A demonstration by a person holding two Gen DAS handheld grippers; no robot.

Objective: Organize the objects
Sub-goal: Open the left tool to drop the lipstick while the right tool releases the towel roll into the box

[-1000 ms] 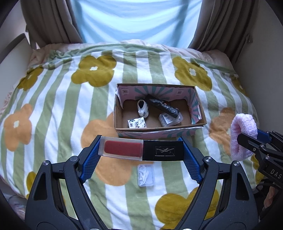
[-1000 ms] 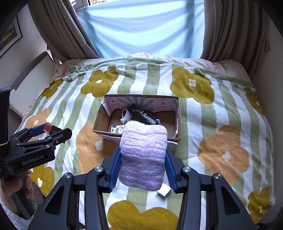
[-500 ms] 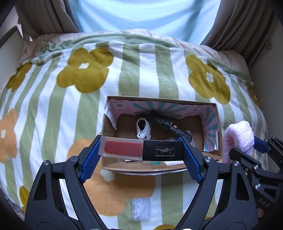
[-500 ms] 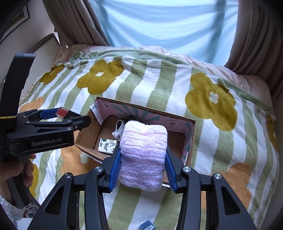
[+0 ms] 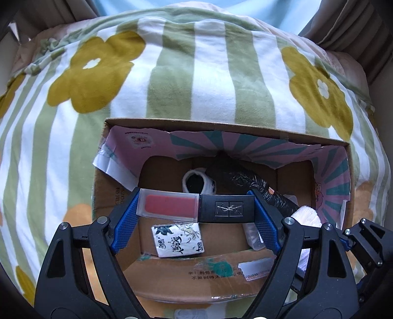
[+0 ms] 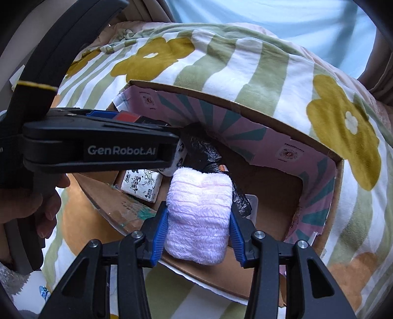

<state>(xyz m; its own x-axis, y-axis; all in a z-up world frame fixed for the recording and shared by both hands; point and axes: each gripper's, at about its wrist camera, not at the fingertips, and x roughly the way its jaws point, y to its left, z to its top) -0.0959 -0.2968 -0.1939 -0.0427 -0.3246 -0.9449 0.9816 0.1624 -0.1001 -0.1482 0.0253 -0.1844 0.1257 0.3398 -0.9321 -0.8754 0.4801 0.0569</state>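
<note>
An open cardboard box [image 5: 196,277] [image 6: 316,147] lies on the flowered bedspread. My left gripper [image 5: 195,208] is shut on a lip gloss tube [image 5: 194,207] with a red half and a black cap, held crosswise over the box's front part. My right gripper [image 6: 199,218] is shut on a fluffy pink cloth [image 6: 199,211], just above the box's near wall. The left gripper [image 6: 98,147] also crosses the right wrist view, with the tube's red end [image 6: 126,116] showing. Inside the box lie a tissue pack [image 5: 178,239] [image 6: 142,184], a black wrapped object [image 5: 258,184] [image 6: 203,152] and a white rolled item [image 5: 199,181].
The striped bedspread [image 5: 172,81] with yellow and orange flowers surrounds the box. A small clear packet [image 5: 191,314] lies on it in front of the box. A hand [image 6: 46,203] grips the left tool. Curtains [image 5: 356,22] and a bright window stand behind the bed.
Both grippers have moved forward and down toward the box, which now fills both views. The tube and the pink cloth now hang over the box's opening.
</note>
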